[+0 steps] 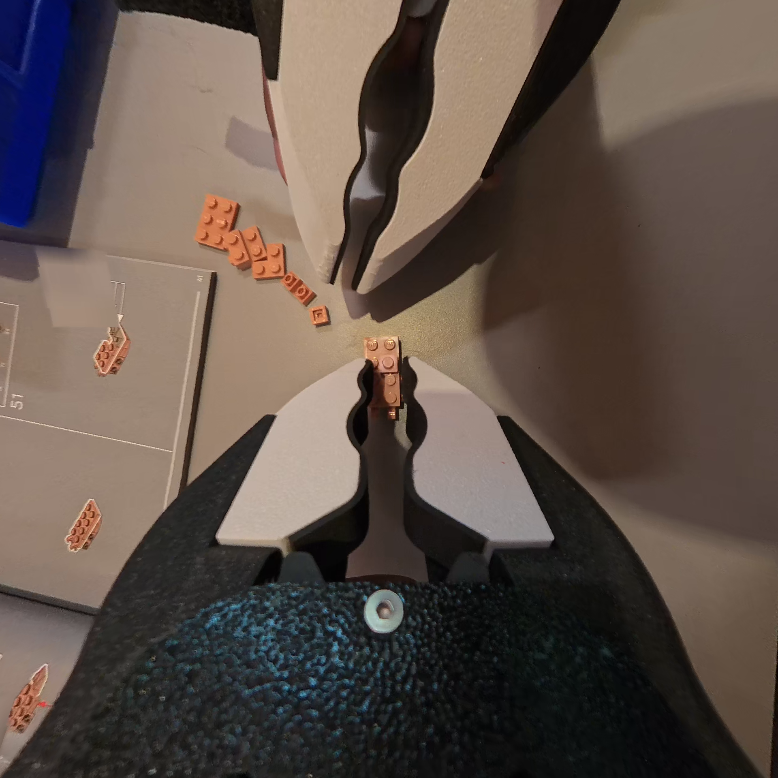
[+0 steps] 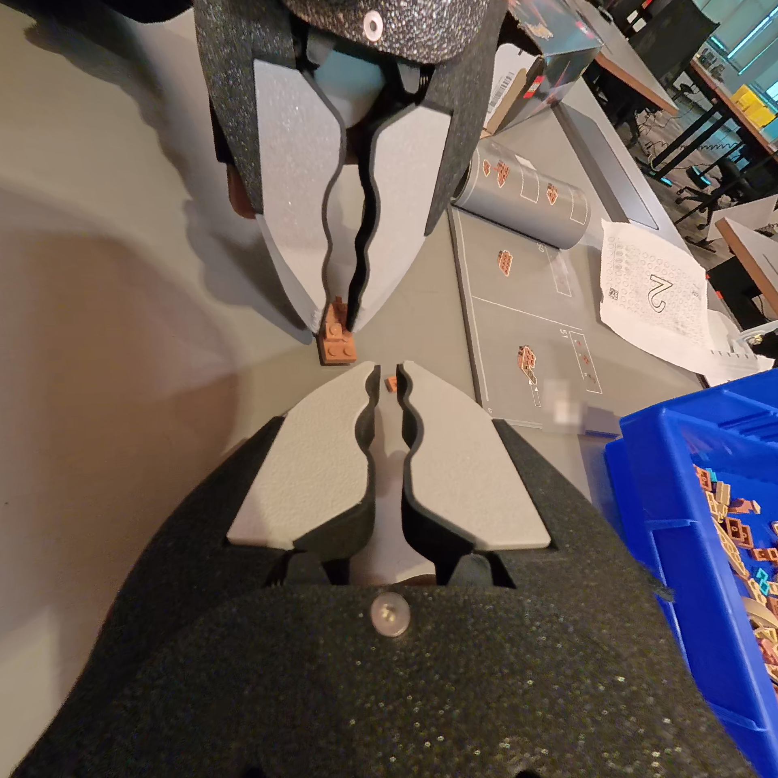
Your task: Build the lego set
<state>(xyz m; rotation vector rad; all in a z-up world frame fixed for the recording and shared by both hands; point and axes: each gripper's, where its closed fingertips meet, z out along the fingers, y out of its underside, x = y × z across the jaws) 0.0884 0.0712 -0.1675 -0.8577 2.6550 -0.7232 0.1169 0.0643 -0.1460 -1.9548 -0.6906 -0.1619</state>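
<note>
Nearest the lens in the left wrist view, the left hand-held gripper (image 1: 388,362) is clamped on a small brown brick assembly (image 1: 385,366); both dark pads press its sides, and its studded front end sticks out past the fingertips. The right wrist view shows the assembly (image 2: 337,337) low over or on the grey desk (image 2: 126,294); I cannot tell which.

The right hand-held gripper (image 2: 387,374) faces it tip to tip, close but not touching. Its fingers stand slightly apart with nothing pressed between them; a tiny brown tile (image 2: 391,384) shows in the slit, lying on the desk beneath. In the left wrist view that tile (image 1: 320,315) lies at the end of a loose row of brown plates (image 1: 248,248), just beside the right hand-held gripper's tips.

The desk is matte grey, lit warm, with big soft shadows. An open instruction booklet (image 2: 526,315) lies flat near the grippers, its far page curled up. Beyond it are a white printed sheet (image 2: 656,290) and a cardboard box (image 2: 547,63). A blue bin (image 2: 694,526) of mixed bricks sits at the near right edge. Other desks and chairs stand in the background room.

Open desk spreads left of both grippers in the right wrist view.
</note>
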